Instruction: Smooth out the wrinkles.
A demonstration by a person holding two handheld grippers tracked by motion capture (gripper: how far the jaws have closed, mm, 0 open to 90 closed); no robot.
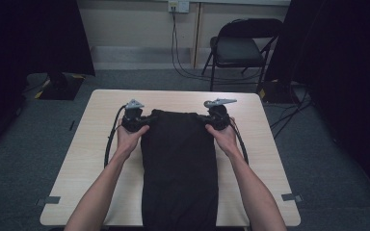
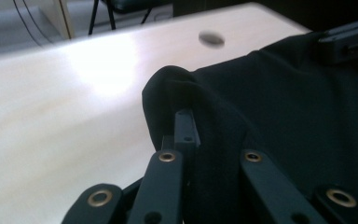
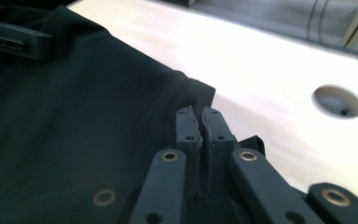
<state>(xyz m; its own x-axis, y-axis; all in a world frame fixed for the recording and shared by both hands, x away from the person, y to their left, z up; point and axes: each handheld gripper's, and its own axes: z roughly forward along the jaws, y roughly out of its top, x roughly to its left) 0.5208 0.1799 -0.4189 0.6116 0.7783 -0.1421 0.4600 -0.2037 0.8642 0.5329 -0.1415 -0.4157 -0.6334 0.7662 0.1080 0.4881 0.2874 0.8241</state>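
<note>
A long black cloth (image 1: 179, 163) lies down the middle of the light wooden table (image 1: 91, 144) and hangs over its near edge. My left gripper (image 1: 145, 123) is at the cloth's far left corner, shut on a raised fold of it. In the left gripper view the jaws (image 2: 186, 125) pinch that fold of cloth (image 2: 284, 102), lifted a little off the table. My right gripper (image 1: 207, 121) is shut on the far right corner. In the right gripper view its jaws (image 3: 199, 116) meet over the cloth's (image 3: 74, 116) edge.
A round cable hole (image 3: 338, 101) sits in the tabletop near the far right corner. Behind the table stand a black folding chair (image 1: 241, 45) and loose cables (image 1: 183, 67) on the floor. Dark curtains hang at both sides, with a stand base (image 1: 58, 84) at the left.
</note>
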